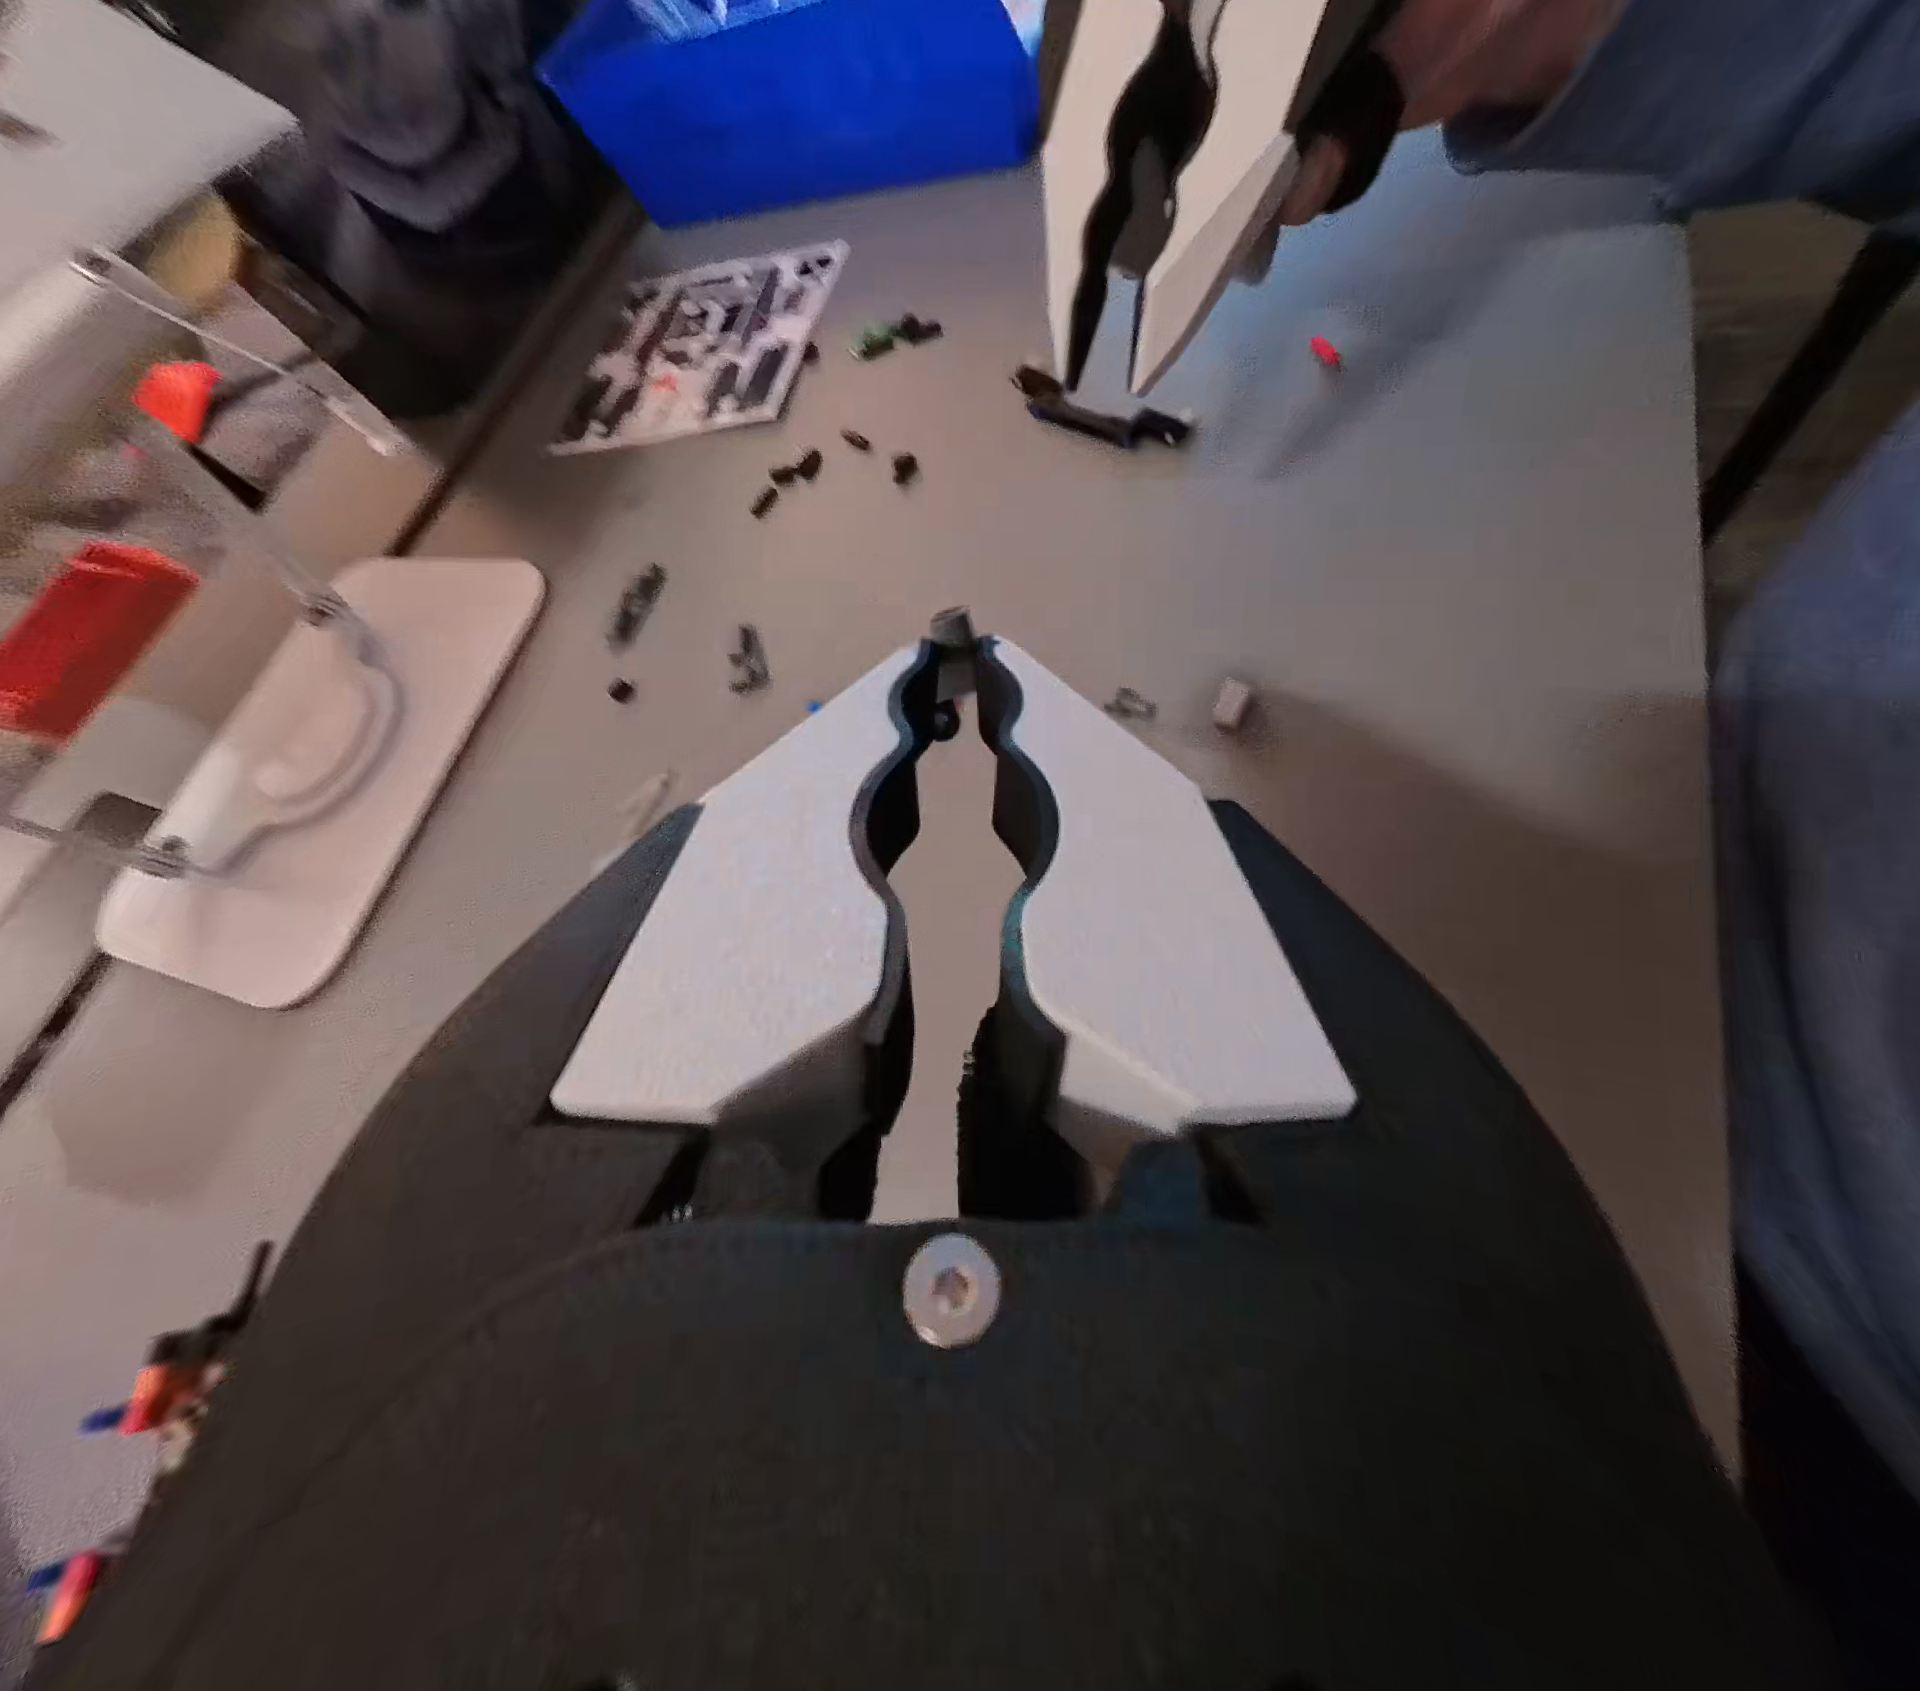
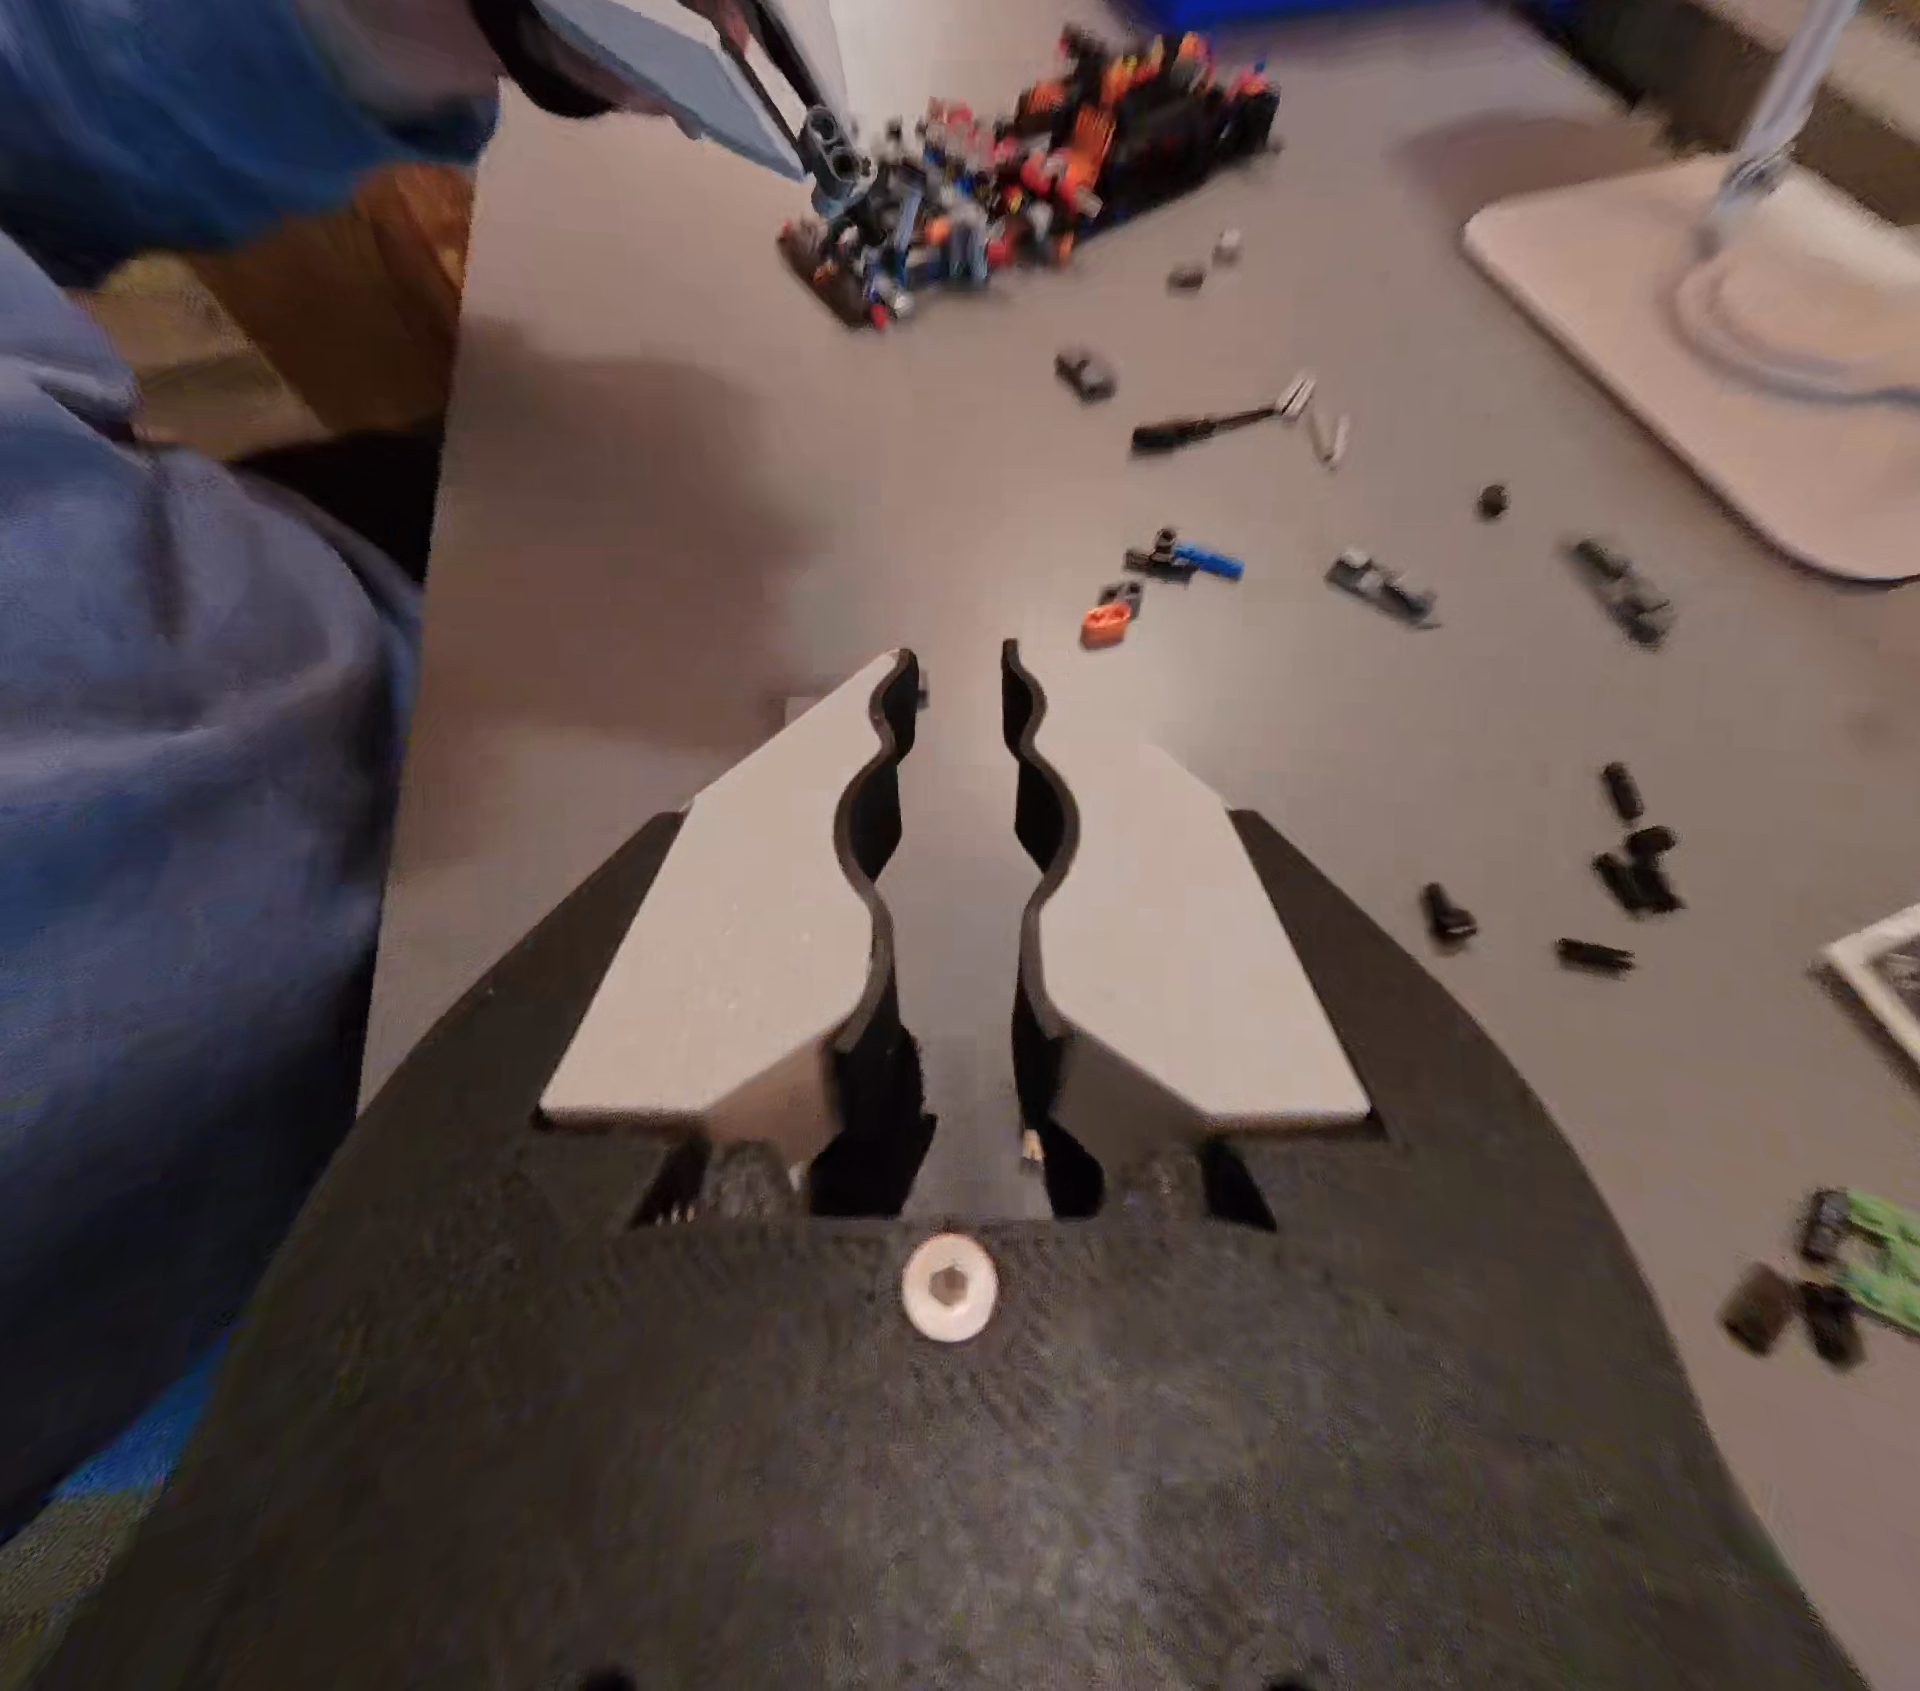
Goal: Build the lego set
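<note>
Left gripper (image 1: 954, 654) is pinched on a small dark grey holed connector piece (image 2: 834, 158), held just above the multicoloured part-built model (image 2: 1039, 176); right gripper (image 2: 961, 670) is spread, empty, farther off.

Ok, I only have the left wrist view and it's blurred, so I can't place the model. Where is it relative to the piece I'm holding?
Observer: The black and orange model lies on the table. The left gripper holds its grey piece right at one end of it; I cannot tell whether they touch.
Operator: Does the piece have holes?
Observer: Yes, two round holes show on its end.
Operator: Is the right gripper carrying anything?
Observer: No, the right gripper is open with nothing between its fingers.
</note>
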`<state>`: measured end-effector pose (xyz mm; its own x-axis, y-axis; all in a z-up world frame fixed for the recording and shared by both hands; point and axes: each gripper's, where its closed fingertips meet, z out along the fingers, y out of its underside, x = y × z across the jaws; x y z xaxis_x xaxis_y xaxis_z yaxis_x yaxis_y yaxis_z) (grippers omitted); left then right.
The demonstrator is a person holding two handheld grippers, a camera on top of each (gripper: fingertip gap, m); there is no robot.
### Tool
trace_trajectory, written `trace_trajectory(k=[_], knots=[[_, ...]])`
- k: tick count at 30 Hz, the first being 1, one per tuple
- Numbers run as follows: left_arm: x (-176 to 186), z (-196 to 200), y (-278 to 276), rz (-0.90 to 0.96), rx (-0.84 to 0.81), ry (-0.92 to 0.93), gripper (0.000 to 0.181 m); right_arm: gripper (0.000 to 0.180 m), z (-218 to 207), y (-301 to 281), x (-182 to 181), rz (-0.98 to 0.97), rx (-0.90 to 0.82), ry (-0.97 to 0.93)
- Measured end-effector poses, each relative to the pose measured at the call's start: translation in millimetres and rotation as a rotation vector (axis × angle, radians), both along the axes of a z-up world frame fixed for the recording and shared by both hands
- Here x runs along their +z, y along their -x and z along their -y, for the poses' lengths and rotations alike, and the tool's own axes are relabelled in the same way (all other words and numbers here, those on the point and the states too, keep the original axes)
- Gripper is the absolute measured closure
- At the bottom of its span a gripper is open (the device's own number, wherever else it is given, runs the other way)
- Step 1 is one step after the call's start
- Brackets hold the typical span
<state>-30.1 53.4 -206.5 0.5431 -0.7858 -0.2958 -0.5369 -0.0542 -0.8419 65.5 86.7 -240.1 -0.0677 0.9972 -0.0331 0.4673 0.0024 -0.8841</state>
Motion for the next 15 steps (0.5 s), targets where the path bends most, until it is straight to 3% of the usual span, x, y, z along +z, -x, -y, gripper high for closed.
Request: trace_trajectory(k=[6,15], knots=[[-47.6,14.8,-5.3,-0.088,0.008,0.106,0.176,0.165,12.8,32.9,-54.5,0.196,0.072,0.055],[-79.9,20.4,-7.7,-0.112,0.009,0.180,0.176,0.168,12.9,46.8,-84.0,0.358,0.133,0.072]])
